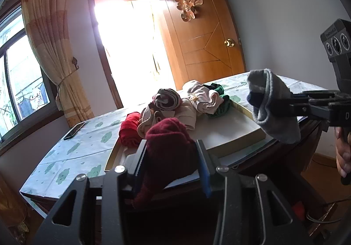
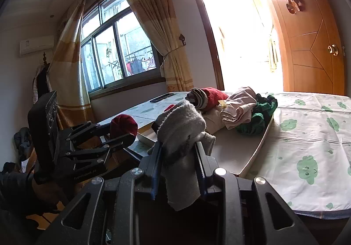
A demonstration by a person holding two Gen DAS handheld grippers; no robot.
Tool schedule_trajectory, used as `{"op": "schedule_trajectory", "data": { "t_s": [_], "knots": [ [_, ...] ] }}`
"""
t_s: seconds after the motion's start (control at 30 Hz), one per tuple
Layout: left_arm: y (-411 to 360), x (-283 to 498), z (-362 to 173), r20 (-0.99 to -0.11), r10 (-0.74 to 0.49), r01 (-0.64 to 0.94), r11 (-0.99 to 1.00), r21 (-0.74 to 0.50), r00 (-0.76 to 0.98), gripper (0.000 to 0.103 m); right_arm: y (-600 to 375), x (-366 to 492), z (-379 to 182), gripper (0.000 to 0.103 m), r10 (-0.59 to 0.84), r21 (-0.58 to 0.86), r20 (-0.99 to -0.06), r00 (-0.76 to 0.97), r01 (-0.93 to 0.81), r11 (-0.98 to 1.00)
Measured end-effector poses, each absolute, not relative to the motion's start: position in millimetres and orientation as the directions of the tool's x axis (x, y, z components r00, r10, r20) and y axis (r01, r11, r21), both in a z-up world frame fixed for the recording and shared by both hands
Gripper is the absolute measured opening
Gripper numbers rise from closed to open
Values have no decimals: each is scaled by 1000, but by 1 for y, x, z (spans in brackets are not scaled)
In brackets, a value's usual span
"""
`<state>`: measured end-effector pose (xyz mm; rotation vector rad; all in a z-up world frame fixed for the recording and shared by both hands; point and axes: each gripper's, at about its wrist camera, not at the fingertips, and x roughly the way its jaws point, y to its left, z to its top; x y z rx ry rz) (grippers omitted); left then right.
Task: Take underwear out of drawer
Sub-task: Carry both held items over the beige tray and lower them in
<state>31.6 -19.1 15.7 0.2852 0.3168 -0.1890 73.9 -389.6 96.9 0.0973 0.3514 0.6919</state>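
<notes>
My left gripper [image 1: 171,146] is shut on a rolled dark red garment [image 1: 169,141], lifted above the near end of a shallow wooden drawer [image 1: 243,111] that lies on the table. My right gripper [image 2: 178,148] is shut on a rolled grey garment [image 2: 182,128], also raised over the drawer [image 2: 261,137]. Each gripper shows in the other view: the right gripper [image 1: 291,104] with the grey roll [image 1: 274,108], the left gripper [image 2: 129,133] with the dark red roll [image 2: 124,125]. More rolled underwear is piled in the drawer: bright red [image 1: 129,130], beige [image 1: 204,98], striped [image 1: 166,99], green [image 1: 221,102].
The table wears a white cloth with green prints [image 2: 307,135]. A dark phone [image 1: 74,130] lies on it at the far left. Behind stand a curtained window [image 2: 116,51], a bright doorway and a wooden door [image 1: 204,36]. A person's hand [image 1: 343,155] grips the right tool.
</notes>
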Motion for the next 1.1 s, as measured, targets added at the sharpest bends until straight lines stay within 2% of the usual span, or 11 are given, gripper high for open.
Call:
{"op": "schedule_trajectory", "data": {
  "t_s": [0.57,0.9,1.1],
  "knots": [
    [-34,80,25,-396,-138,247,939,240,908,41,-390,106,104,31,617,209,-324,718,-582,786],
    [-50,96,30,-404,-133,255,930,264,905,41,-396,121,109,31,597,213,-343,726,-559,802],
    [-57,115,31,-444,-143,269,934,234,885,41,-394,139,110,31,573,209,-389,721,-537,817]
  ]
}}
